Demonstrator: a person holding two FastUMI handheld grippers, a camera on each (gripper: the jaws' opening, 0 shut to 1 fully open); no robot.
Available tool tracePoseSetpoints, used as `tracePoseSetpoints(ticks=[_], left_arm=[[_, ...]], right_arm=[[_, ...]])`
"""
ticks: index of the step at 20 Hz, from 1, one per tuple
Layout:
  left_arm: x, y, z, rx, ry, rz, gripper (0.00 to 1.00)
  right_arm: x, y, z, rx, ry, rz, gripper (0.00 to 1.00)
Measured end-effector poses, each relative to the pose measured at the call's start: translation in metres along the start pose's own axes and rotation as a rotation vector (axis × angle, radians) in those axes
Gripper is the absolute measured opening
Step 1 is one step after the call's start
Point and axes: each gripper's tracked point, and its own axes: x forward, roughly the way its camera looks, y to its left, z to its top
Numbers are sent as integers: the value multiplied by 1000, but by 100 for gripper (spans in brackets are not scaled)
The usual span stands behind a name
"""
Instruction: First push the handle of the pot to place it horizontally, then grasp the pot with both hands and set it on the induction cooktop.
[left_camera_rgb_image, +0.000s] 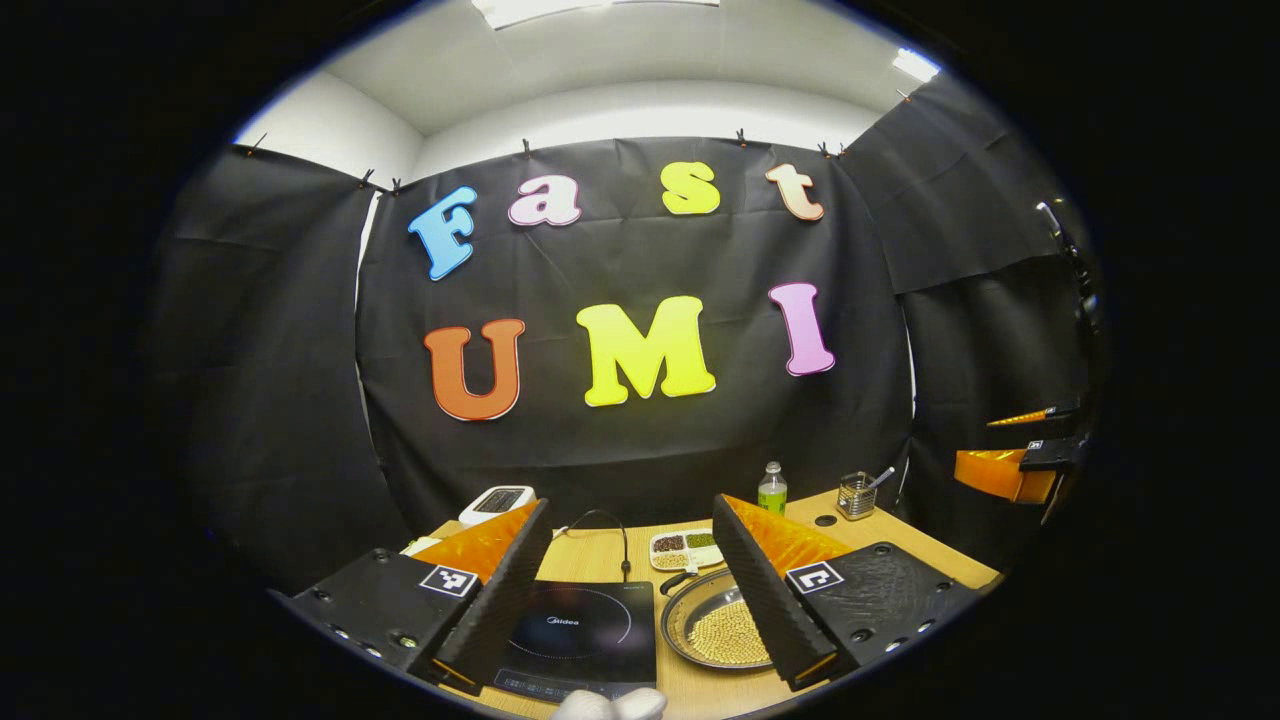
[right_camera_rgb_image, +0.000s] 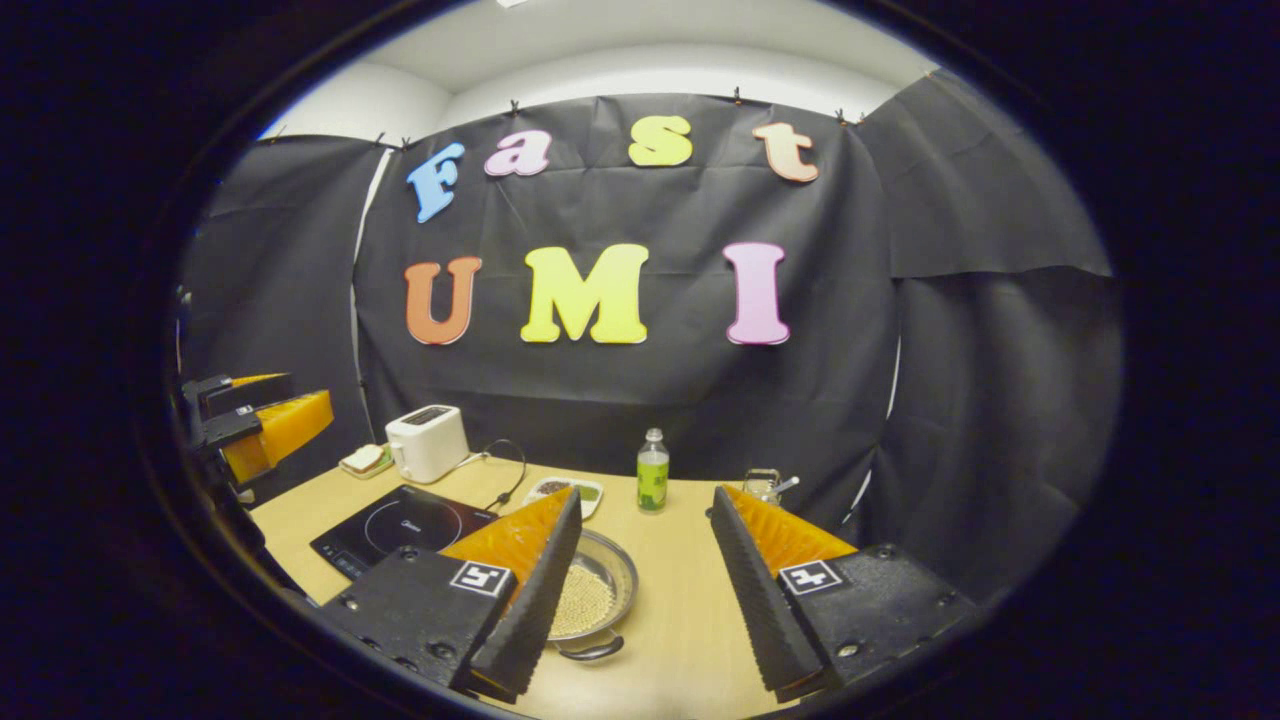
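A shallow metal pot (left_camera_rgb_image: 715, 630) holding yellow beans sits on the wooden table (left_camera_rgb_image: 600, 560), just right of the black induction cooktop (left_camera_rgb_image: 580, 625). A black handle (left_camera_rgb_image: 673, 579) sticks out at its far-left rim. My left gripper (left_camera_rgb_image: 632, 503) hovers open above the cooktop, and its right finger hides part of the pot. My right gripper (right_camera_rgb_image: 645, 493) is open over the table, with the pot (right_camera_rgb_image: 600, 585) behind its left finger. A loop handle (right_camera_rgb_image: 592, 650) shows at the pot's near rim. The cooktop (right_camera_rgb_image: 400, 522) lies to the left.
A white toaster (right_camera_rgb_image: 425, 443), a green-labelled bottle (right_camera_rgb_image: 652, 472), a divided dish of beans (right_camera_rgb_image: 560, 489) and a cup with a utensil (left_camera_rgb_image: 856, 494) stand along the back of the table. The other gripper (right_camera_rgb_image: 305, 395) hangs at the far left edge. A gloved hand (left_camera_rgb_image: 610, 705) shows at the bottom.
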Motion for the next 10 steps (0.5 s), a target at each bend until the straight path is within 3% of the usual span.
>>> tracePoseSetpoints(ticks=[4, 7, 10], left_arm=[[0, -1, 0, 5, 0, 3, 96], [-1, -2, -1, 4, 0, 4, 96], [-3, -4, -3, 4, 4, 4, 96]], right_arm=[[2, 14, -8, 10, 35, 70, 41], [5, 28, -28, 6, 113, 129, 2], [7, 43, -62, -11, 202, 181, 4]])
